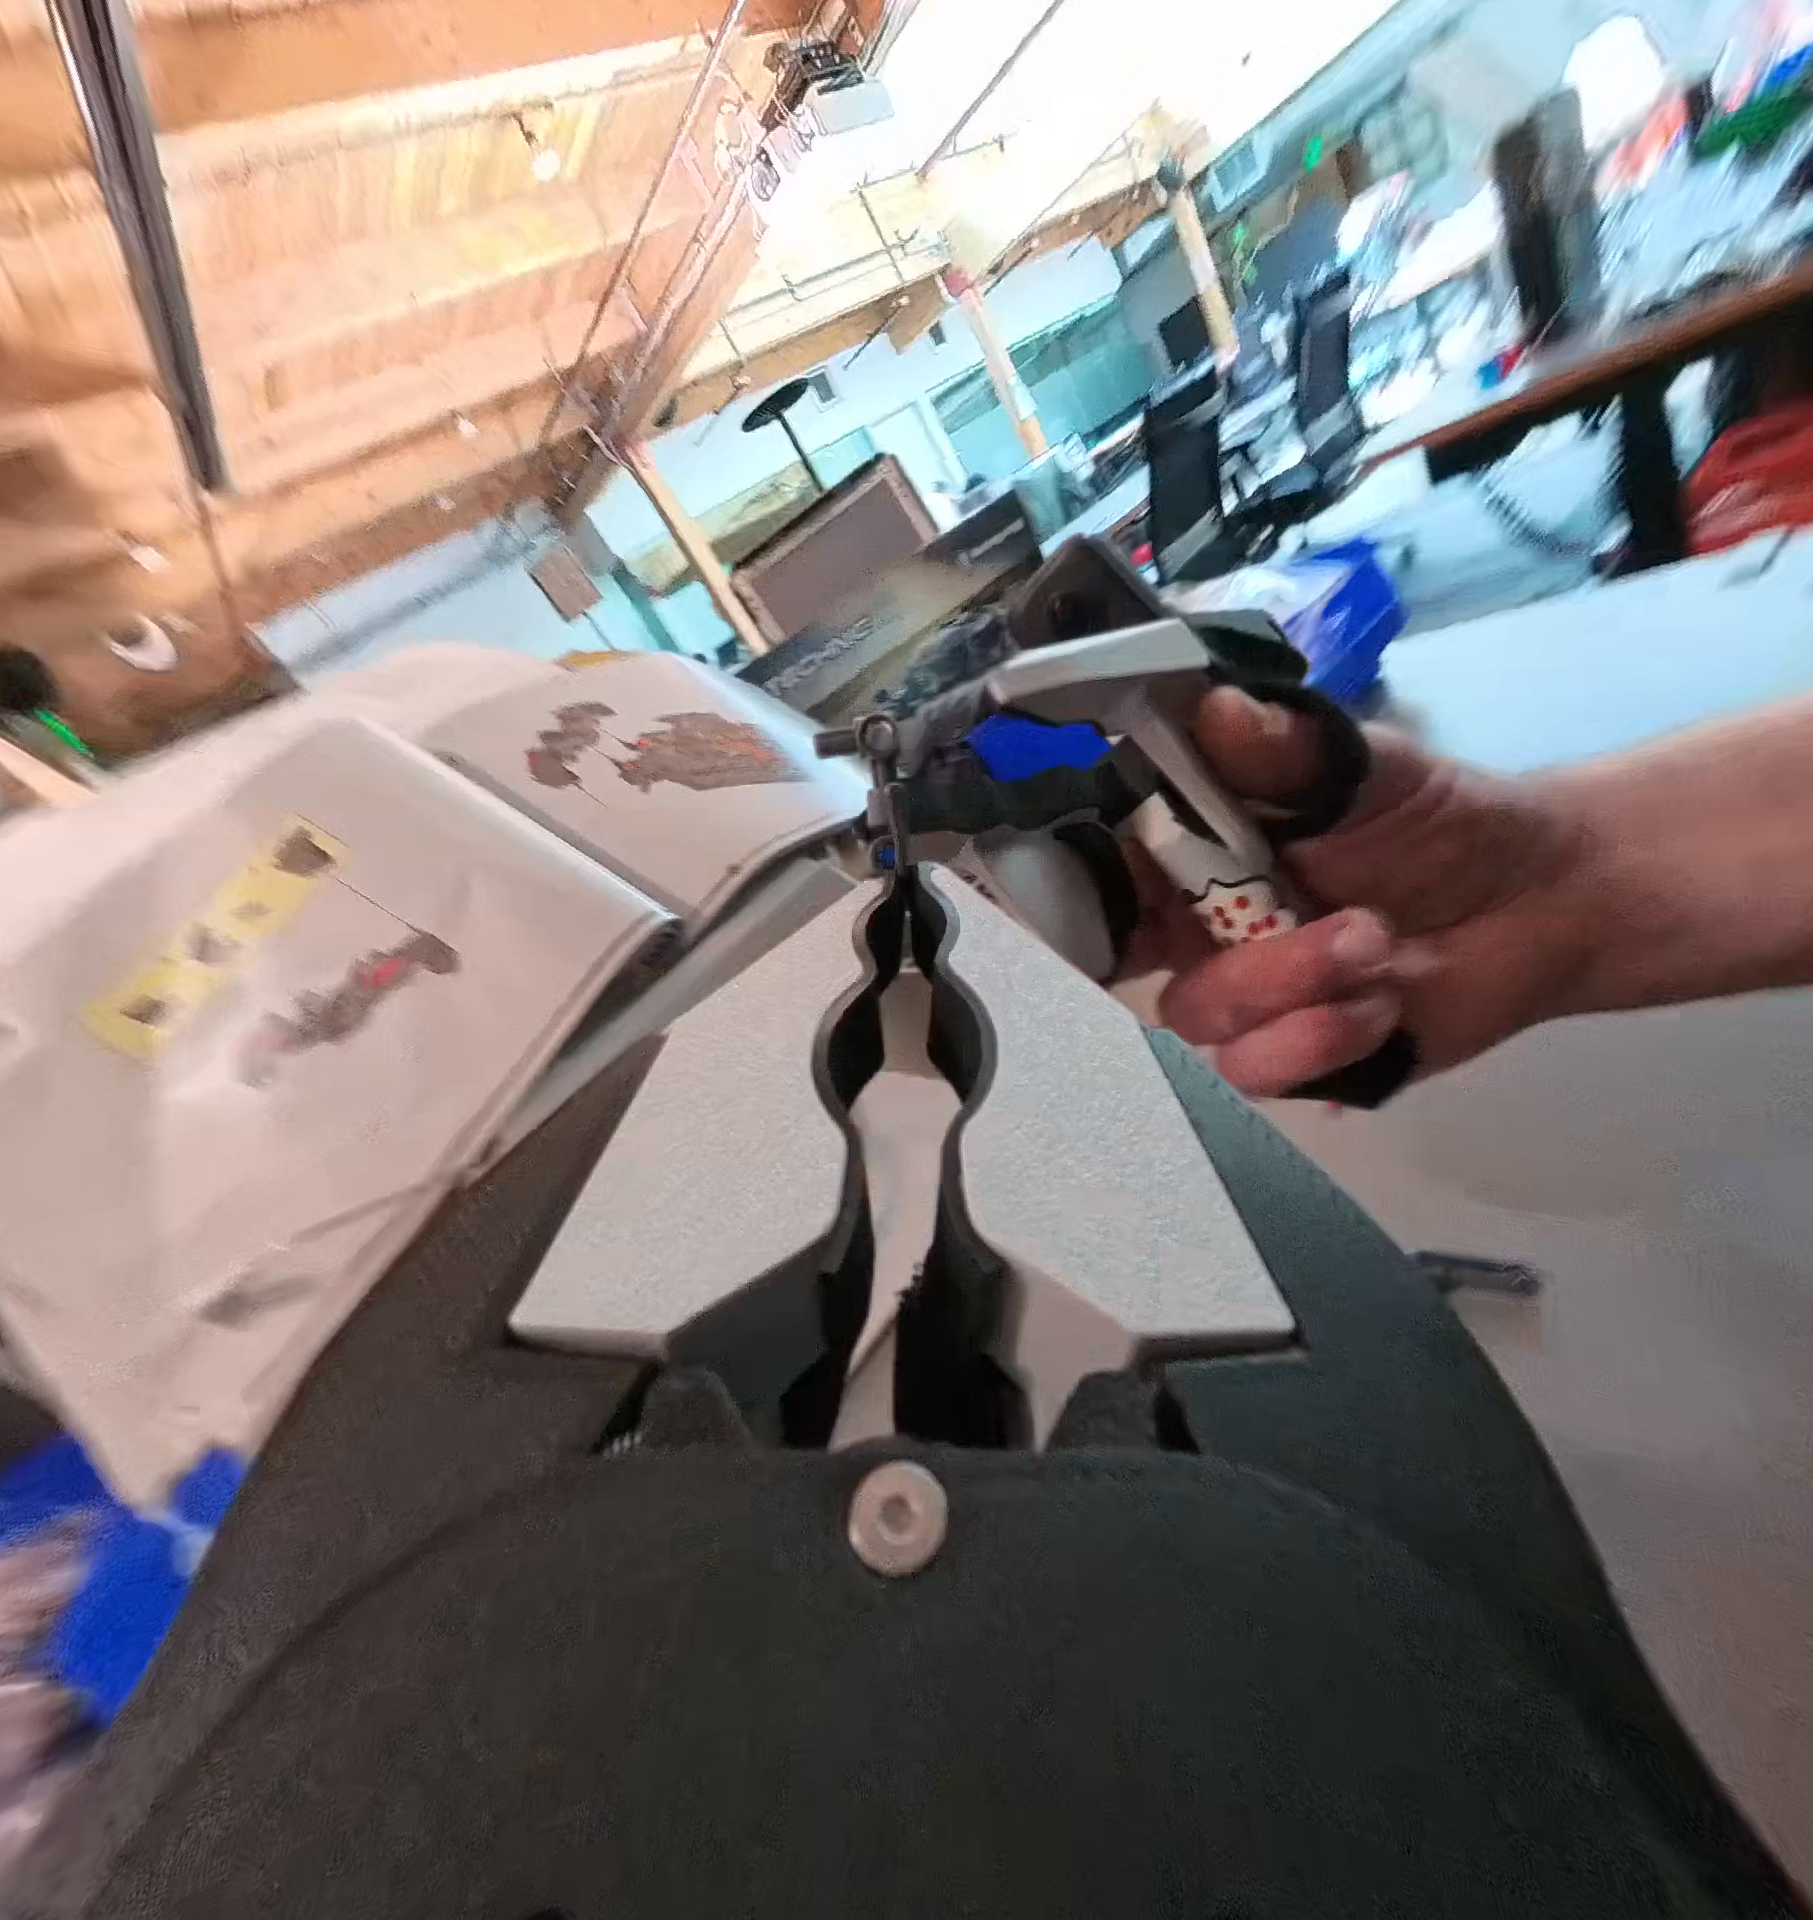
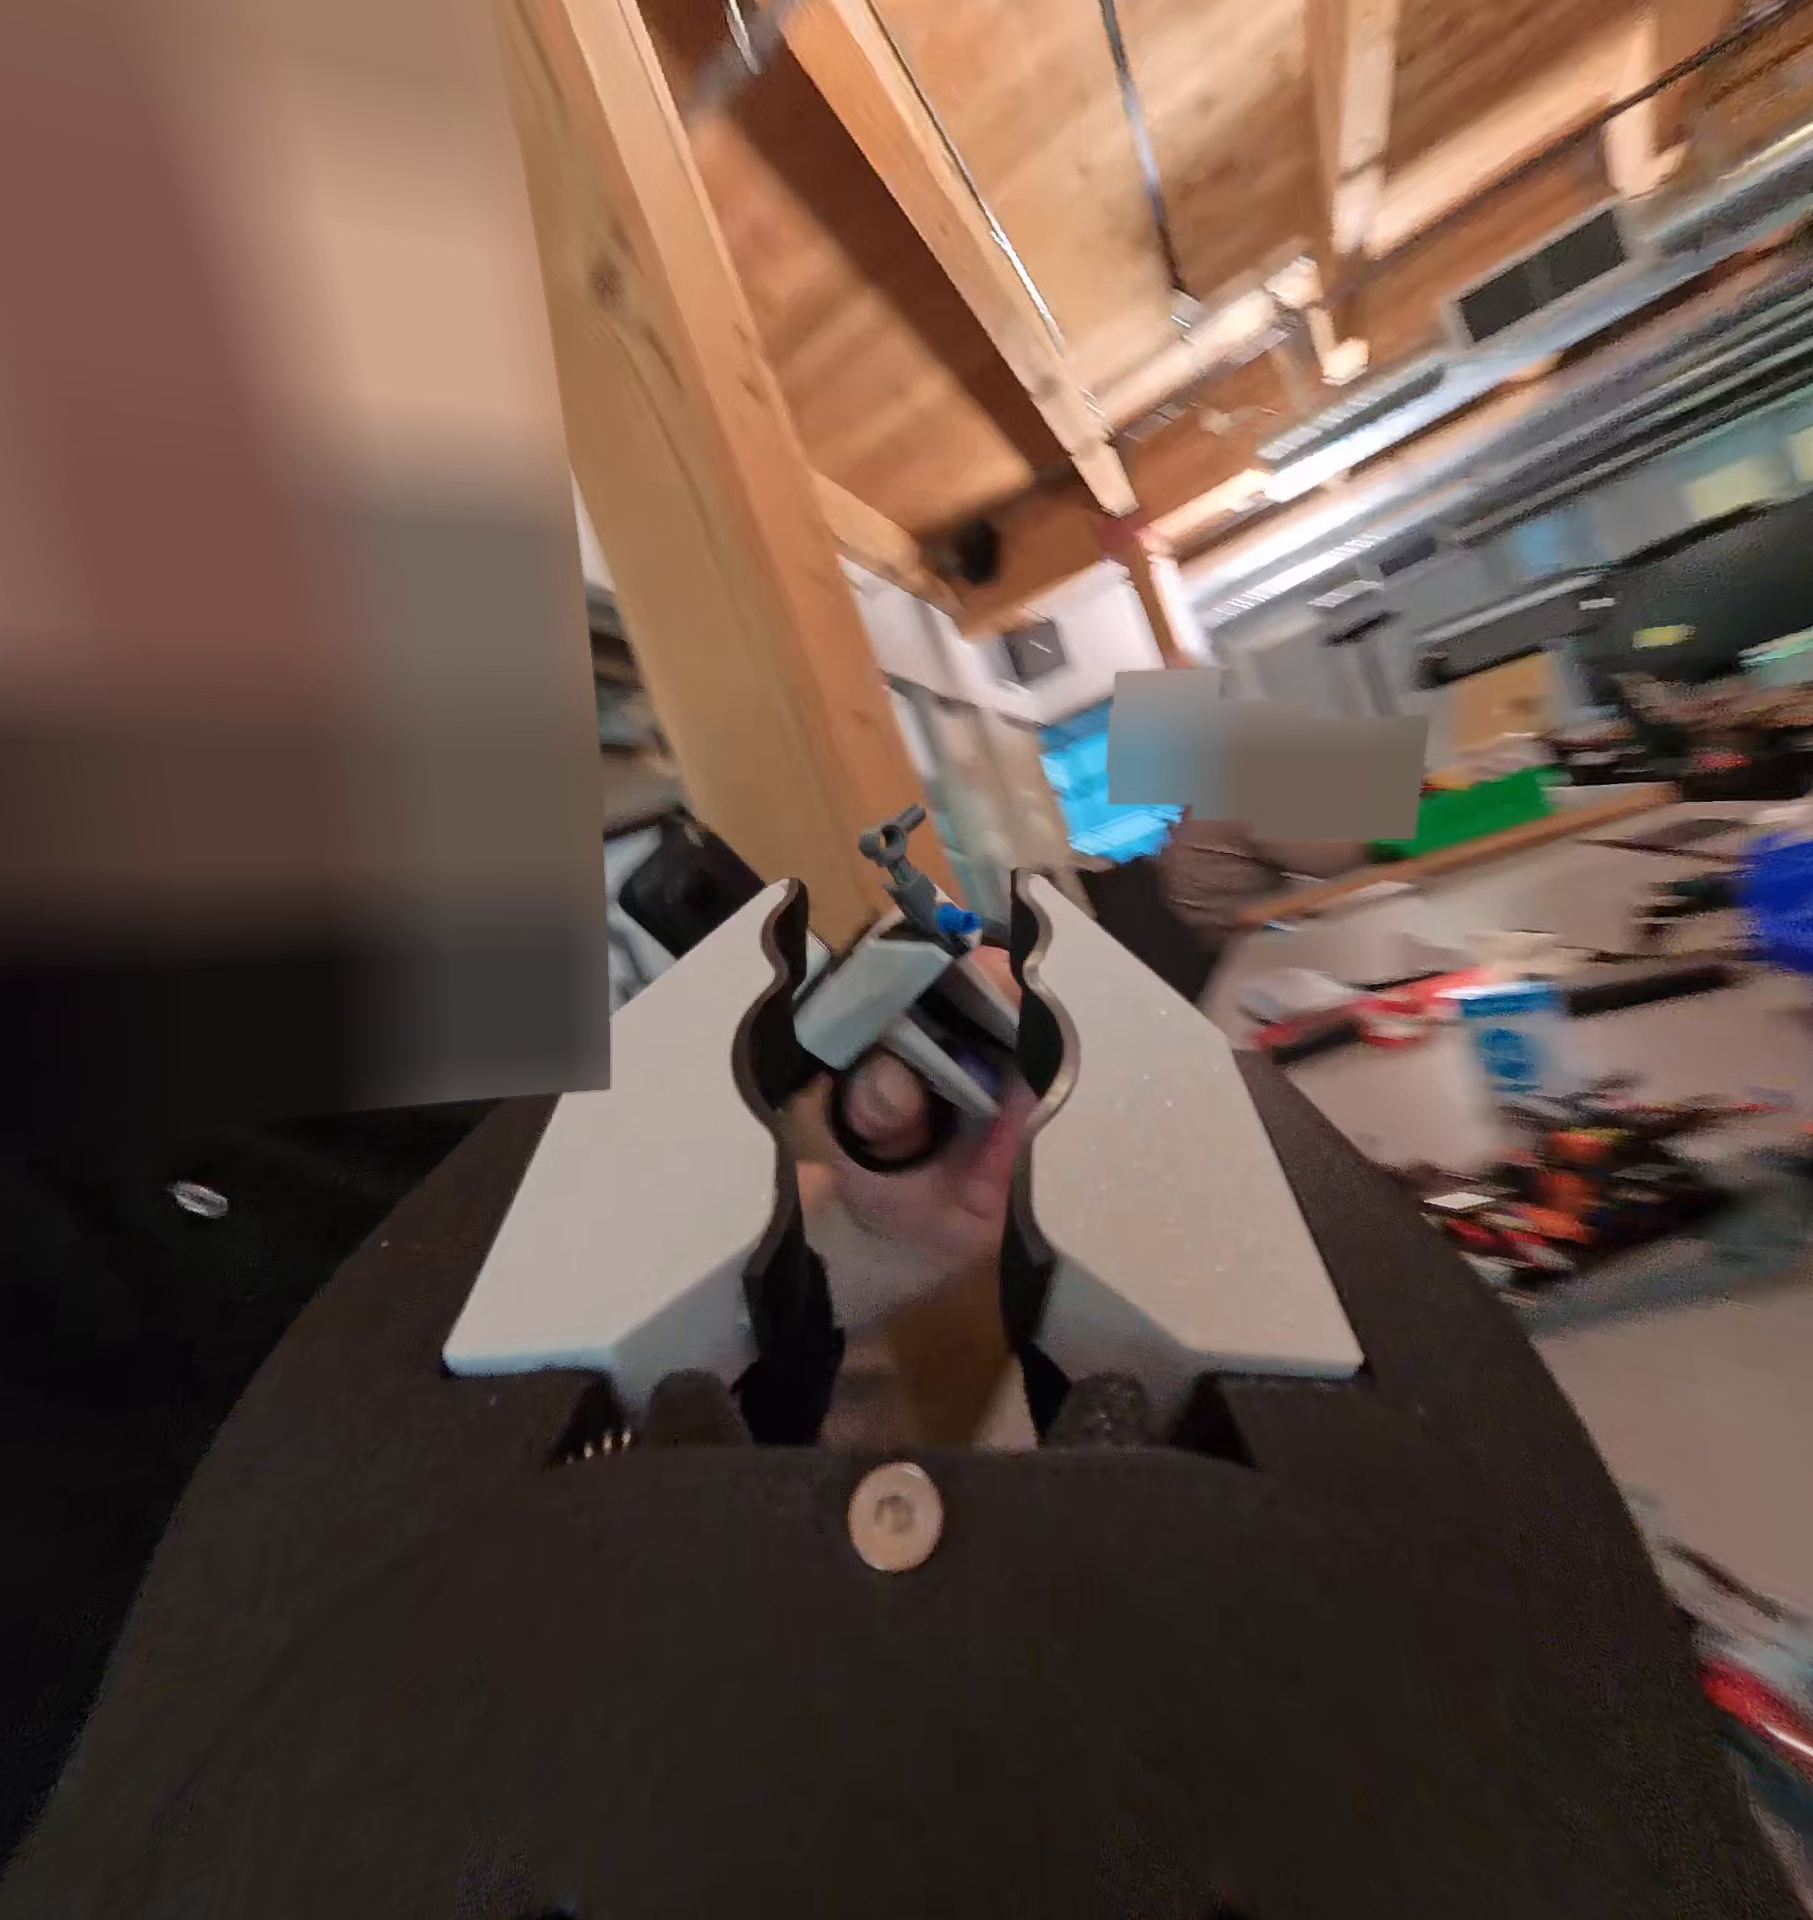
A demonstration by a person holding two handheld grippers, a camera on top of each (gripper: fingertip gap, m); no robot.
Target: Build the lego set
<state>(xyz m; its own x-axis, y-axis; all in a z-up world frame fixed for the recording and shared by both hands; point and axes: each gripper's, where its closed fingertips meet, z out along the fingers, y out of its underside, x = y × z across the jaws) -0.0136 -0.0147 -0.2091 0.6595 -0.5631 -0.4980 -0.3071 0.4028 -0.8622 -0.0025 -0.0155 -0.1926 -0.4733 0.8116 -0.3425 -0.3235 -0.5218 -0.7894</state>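
Note:
A bare hand (image 1: 1421,883) with black finger bands holds a lego assembly (image 1: 1027,748) of grey panels, blue and black parts above the table. A small grey connector with a blue pin (image 1: 874,740) sticks out of its front end. My left gripper (image 1: 904,883) is shut, its tips pinching the lower end of that connector. In the right wrist view my right gripper (image 2: 912,899) is open and empty. The same assembly (image 2: 871,987), its connector (image 2: 894,847) and the hand (image 2: 886,1122) show through the gap between the fingers.
An open instruction booklet (image 1: 289,935) lies to the left of my left gripper. A blue bin (image 1: 1338,623) stands on the white table (image 1: 1608,1195), with a loose dark piece (image 1: 1473,1273) near me. A wooden beam (image 2: 694,520) rises ahead; loose lego parts (image 2: 1608,1143) lie right.

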